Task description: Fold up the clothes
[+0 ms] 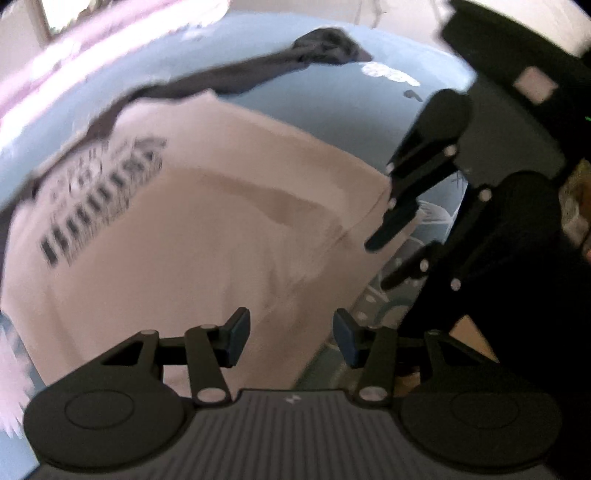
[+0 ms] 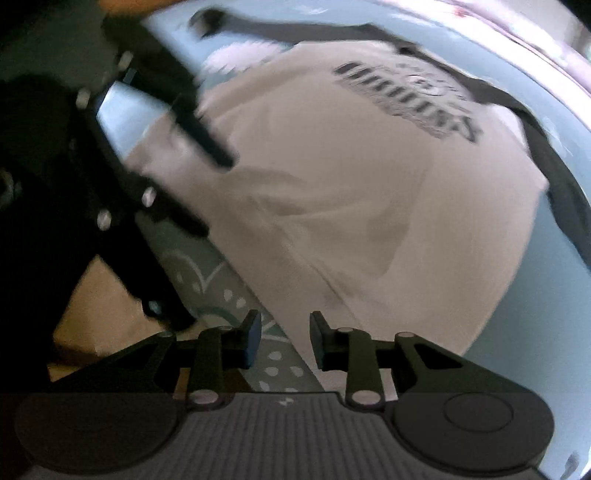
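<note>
A cream T-shirt (image 1: 184, 240) (image 2: 369, 184) with a black chest print and dark sleeves (image 1: 240, 77) (image 2: 554, 192) lies spread flat on a light blue bed sheet (image 1: 332, 103) (image 2: 554, 295). My left gripper (image 1: 291, 339) hovers open over the shirt's hem near the bed edge, holding nothing. It appears again in the right wrist view as the left gripper (image 2: 210, 192) above the hem's far corner. My right gripper (image 2: 285, 343) is open and empty too, just above the hem's other end. From the left wrist view the right gripper (image 1: 391, 258) shows at the shirt's corner. Both views are blurred.
The sheet's patterned side (image 1: 428, 218) (image 2: 207, 273) hangs over the bed edge, with tan floor (image 1: 469, 332) (image 2: 99, 306) below. A pink band of bedding (image 1: 74, 55) (image 2: 535, 29) runs along the far side of the bed.
</note>
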